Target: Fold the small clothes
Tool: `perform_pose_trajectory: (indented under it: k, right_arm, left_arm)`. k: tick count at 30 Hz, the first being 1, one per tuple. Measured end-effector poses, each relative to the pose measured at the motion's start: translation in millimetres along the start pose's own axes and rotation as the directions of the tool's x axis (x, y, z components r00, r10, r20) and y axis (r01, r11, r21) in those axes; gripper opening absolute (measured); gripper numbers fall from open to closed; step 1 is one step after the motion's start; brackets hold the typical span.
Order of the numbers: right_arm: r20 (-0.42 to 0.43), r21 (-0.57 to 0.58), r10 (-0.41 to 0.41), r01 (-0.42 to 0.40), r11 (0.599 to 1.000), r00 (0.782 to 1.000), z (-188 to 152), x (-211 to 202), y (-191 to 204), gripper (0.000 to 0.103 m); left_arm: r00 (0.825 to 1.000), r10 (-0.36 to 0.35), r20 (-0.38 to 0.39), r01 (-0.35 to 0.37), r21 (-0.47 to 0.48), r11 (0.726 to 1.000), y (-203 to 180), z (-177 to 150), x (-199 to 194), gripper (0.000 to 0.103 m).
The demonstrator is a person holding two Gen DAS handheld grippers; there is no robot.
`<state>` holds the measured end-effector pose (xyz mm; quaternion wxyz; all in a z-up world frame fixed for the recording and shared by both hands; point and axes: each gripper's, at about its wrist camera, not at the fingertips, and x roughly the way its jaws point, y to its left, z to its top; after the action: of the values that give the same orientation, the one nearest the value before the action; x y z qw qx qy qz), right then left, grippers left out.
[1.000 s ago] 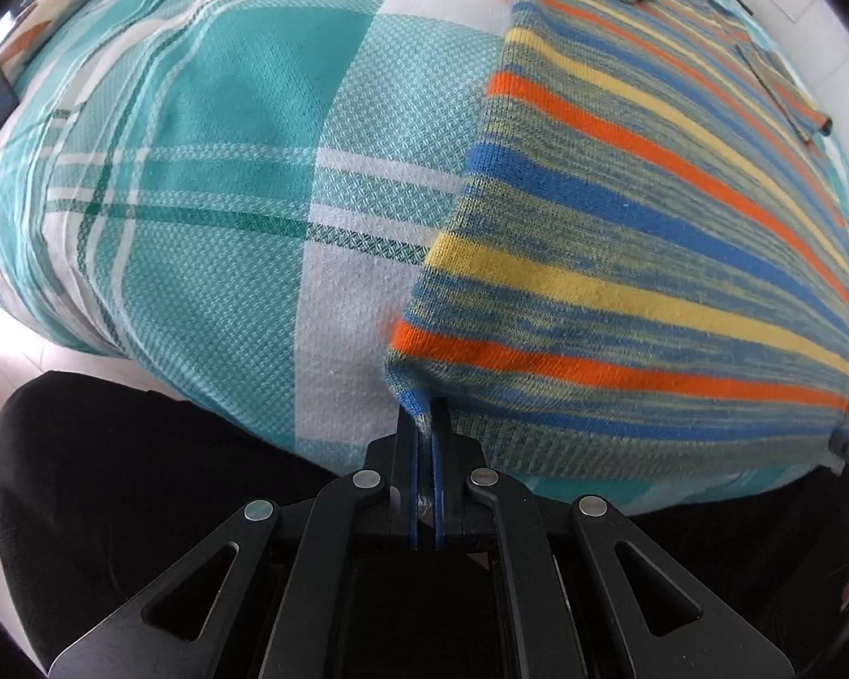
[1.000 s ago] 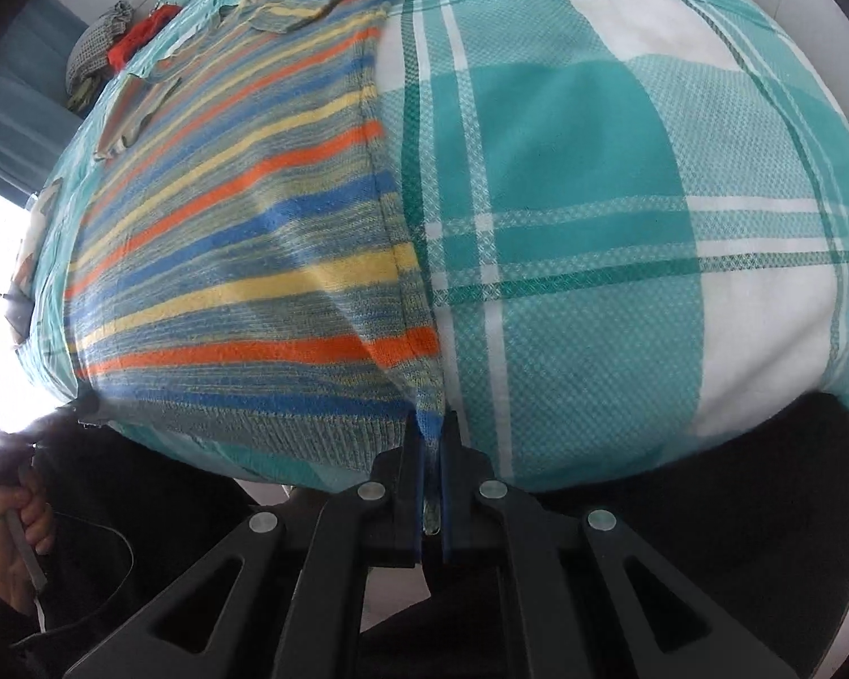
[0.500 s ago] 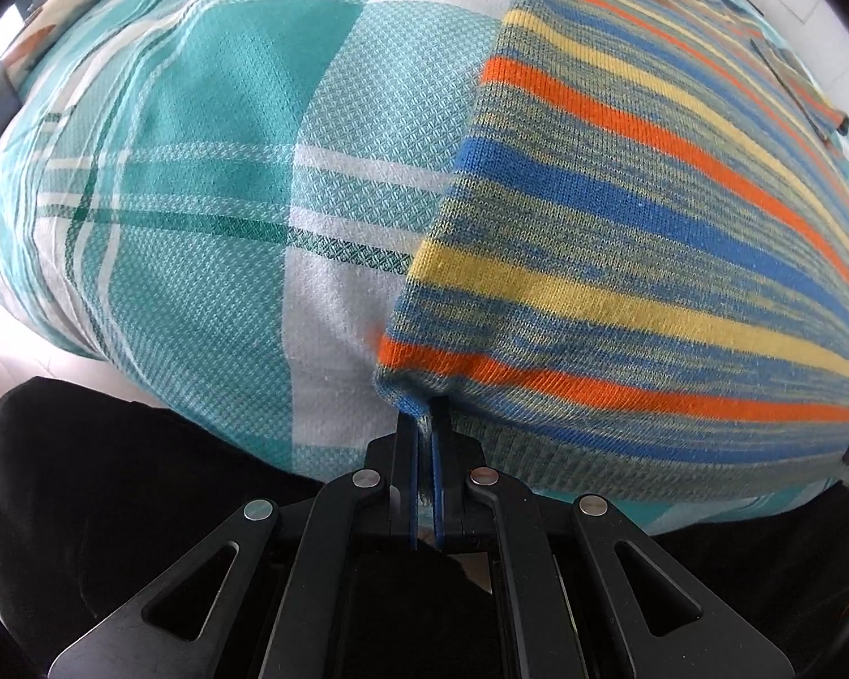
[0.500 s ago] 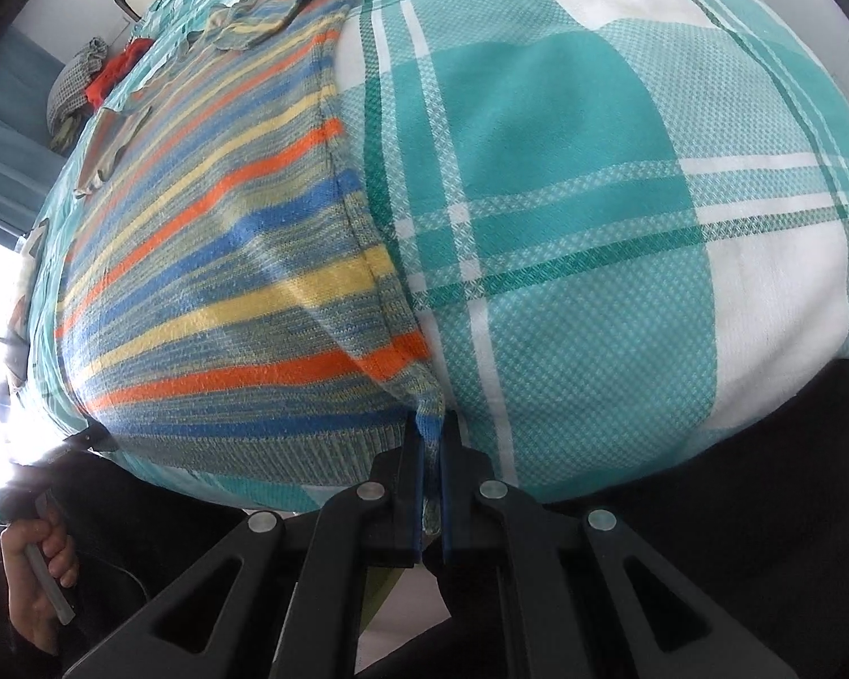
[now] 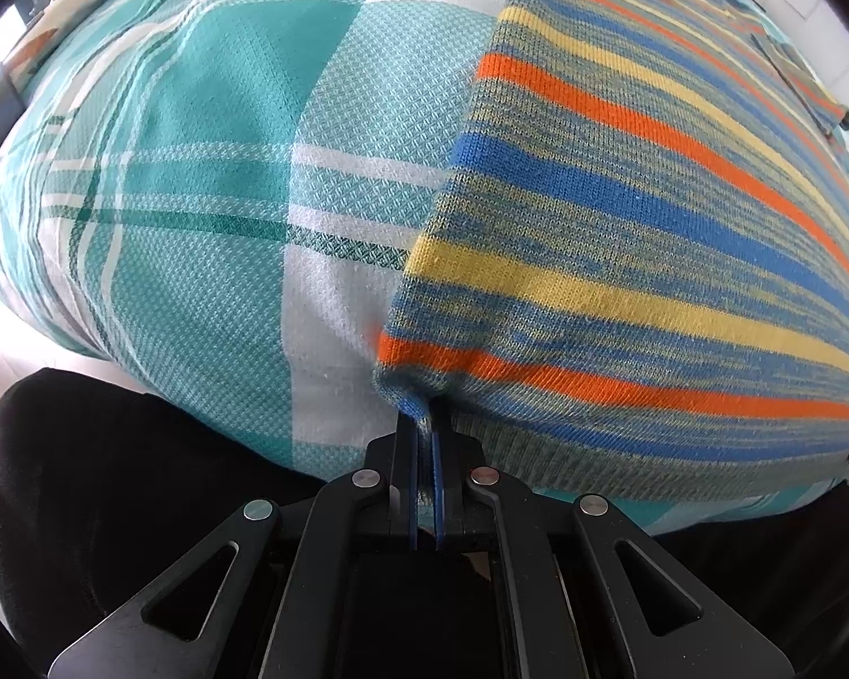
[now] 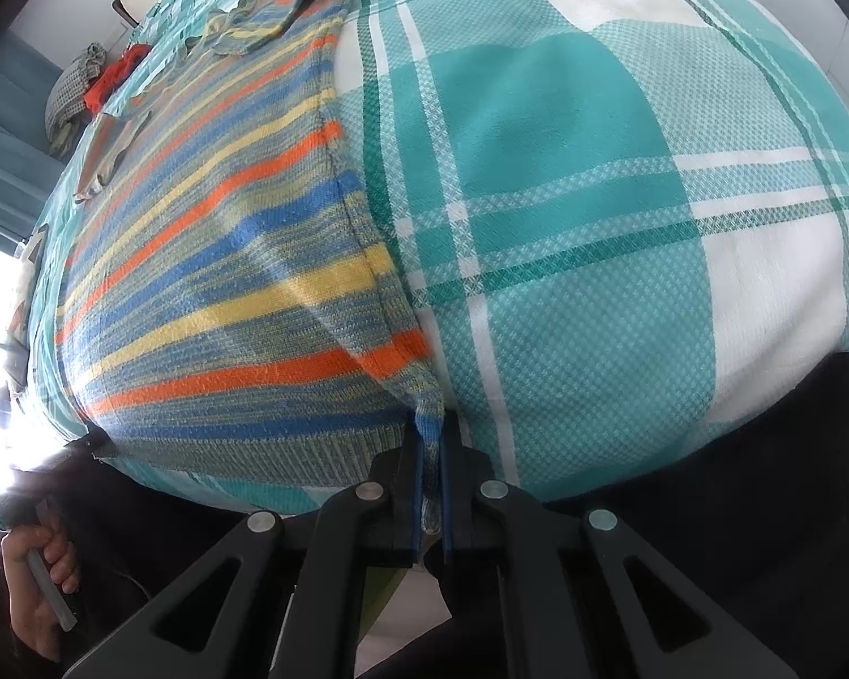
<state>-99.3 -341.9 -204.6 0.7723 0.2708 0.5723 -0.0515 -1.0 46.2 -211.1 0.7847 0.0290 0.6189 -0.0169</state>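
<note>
Sweater (image 5: 651,237), knit in blue, orange and yellow stripes, lies spread flat on the teal-and-white checked cloth (image 5: 209,181) that covers the surface, with its ribbed hem toward me. My left tongs (image 5: 423,430) are clamped shut on the hem's left corner, and my right tongs (image 6: 431,447) are clamped on the right corner, where a strip of knit hangs down between the blades. Compared with a second ago, both corners have been drawn closer to the cameras and lifted a little: the fabric near each grip now rises in a tented fold, with a crease running up from the right corner across the stripes, and the sweater fills more of both views. A folded sleeve (image 6: 288,5) lies across the far end. Beyond it, at the far left of the right view, sits a small heap of clothes (image 6: 93,85), grey and red.
</note>
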Motion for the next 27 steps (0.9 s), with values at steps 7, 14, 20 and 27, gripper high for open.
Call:
perform_pose_trajectory:
  k: [7,14,20,27]
  right_arm:
    - [-0.063,0.039,-0.059,0.062,0.997,0.996,-7,-6,-12,0.043]
    - [0.174,-0.105,-0.209,0.229,0.968,0.962,20,-88,-5,0.045]
    - [0.385,-0.462,-0.018,0.21,0.862,0.923,92,-124,83,0.061]
    - [0.27,-0.657,0.035,0.158,0.737,0.962,181,-13,180,0.054]
  left_arm:
    - [0.998,0.004,-0.056,-0.007,-0.041,0.999,15,-10,-11,0.058]
    - [0.991,-0.015,0.136,0.034,-0.139,0.99,54,-10,-91,0.075]
    - [0.932,0.004,0.364,0.066,-0.18,0.981,64,4,-138,0.092]
    - [0.947,-0.018,0.319,0.083,-0.191,0.978,52,3,-110,0.092]
